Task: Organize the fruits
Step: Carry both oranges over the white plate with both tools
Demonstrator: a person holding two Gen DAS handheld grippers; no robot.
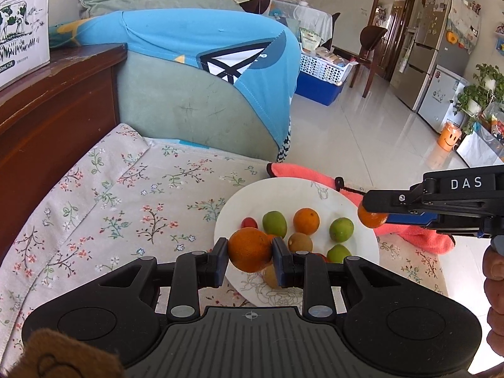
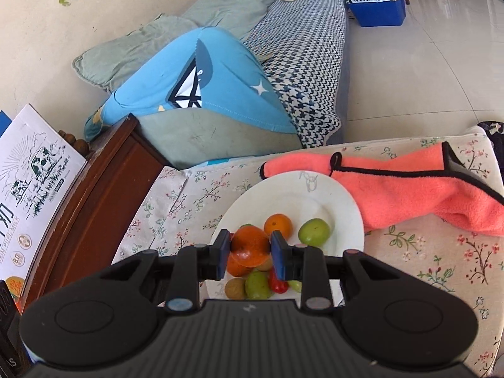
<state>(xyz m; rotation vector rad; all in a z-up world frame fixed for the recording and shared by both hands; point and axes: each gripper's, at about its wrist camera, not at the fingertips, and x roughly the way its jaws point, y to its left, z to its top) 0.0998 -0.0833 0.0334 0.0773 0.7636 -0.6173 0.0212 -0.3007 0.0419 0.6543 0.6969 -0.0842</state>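
Note:
A white plate (image 1: 318,190) lies on the floral cloth and carries several fruits: green ones (image 1: 274,223), an orange (image 1: 306,220), a brown kiwi (image 1: 300,242) and a small red tomato (image 1: 249,222). My left gripper (image 1: 249,248) is shut on an orange (image 1: 249,260), held just above the plate's near left rim. My right gripper (image 1: 371,206) reaches in from the right, shut on a second orange (image 1: 373,220) above the plate's right rim. In the right wrist view the right gripper (image 2: 249,246) clamps that orange (image 2: 250,252) over the plate (image 2: 315,189), with an orange (image 2: 277,225) and a green fruit (image 2: 314,231) beyond.
A pink cloth (image 2: 393,189) lies behind and to the right of the plate. A dark wooden cabinet (image 1: 56,110) with a milk carton box (image 1: 22,22) borders the table's left side. A sofa with a blue cushion (image 1: 204,37) stands behind. Tiled floor (image 1: 362,126) lies beyond the table's far right edge.

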